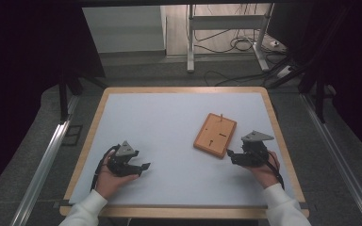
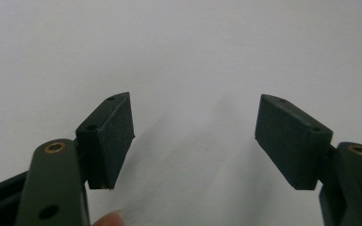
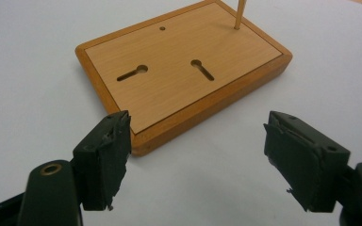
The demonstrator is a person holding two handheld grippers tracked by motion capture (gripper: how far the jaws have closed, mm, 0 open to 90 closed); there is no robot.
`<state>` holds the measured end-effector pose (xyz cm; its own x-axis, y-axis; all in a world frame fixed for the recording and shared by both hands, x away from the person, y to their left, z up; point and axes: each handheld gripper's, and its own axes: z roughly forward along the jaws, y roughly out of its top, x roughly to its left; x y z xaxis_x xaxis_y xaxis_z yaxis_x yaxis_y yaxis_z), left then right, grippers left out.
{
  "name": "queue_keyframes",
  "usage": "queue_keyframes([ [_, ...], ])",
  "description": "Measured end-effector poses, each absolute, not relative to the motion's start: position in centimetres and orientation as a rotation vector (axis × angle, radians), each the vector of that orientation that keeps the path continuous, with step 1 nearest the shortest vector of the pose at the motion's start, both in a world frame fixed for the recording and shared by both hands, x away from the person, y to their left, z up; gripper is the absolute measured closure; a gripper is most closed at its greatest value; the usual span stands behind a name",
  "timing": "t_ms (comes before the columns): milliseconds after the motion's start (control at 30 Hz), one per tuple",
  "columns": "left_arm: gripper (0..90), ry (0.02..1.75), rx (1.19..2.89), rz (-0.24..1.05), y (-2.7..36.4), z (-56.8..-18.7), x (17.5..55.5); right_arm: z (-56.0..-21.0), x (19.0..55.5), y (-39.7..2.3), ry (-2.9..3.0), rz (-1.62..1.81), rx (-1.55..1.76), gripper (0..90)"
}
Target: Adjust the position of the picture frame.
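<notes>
White desk with a wooden rim, dark room all around, cables lying on the floor at the back.

Right claw is hanging released, jaws standing wide with nothing between them, and it's pointing at the near corner of the board. In the right gripper view the board is lying flat just ahead of the jaws, not touching them. Left claw is also released and empty, sitting over bare desk on the left, well apart from the board.

Board is lying on the right half of the desk, turned at a slant. It's got two keyhole slots, a small hole, and one thin peg standing upright at the far corner.

Progress-wise, I'd say this is looking like the very start: nothing is being gripped, the board is resting untouched, so the whole grab is left to do.

Room for moving is looking generous. Desk is bare left of the board and in front of both hands. Only tight spot is the right side, where the board is lying near the desk edge, so pushing it that way seems risky.
</notes>
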<state>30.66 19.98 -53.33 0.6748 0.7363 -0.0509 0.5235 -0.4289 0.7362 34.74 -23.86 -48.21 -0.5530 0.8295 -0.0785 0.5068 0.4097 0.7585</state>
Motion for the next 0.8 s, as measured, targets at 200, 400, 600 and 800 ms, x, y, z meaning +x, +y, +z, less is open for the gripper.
queue_keyframes([
  [200, 28.0, 0.961, 2.139, 0.353, 19.9, -53.4, 30.8, -48.3, 35.9, -23.7, 2.223, 0.965, 1.14, 26.0],
  [400, 28.0, 0.952, 2.142, 0.345, 19.9, -53.5, 31.1, -48.7, 37.7, -23.8, 2.244, 0.979, 1.169, 30.3],
  [600, 28.0, 0.942, 2.146, 0.336, 19.7, -53.6, 31.3, -48.8, 40.2, -23.0, 2.268, 0.954, 1.148, 30.9],
  [800, 28.0, 0.942, 2.144, 0.33, 19.5, -53.6, 31.5, -48.6, 42.2, -22.2, 2.285, 0.948, 1.126, 31.7],
])
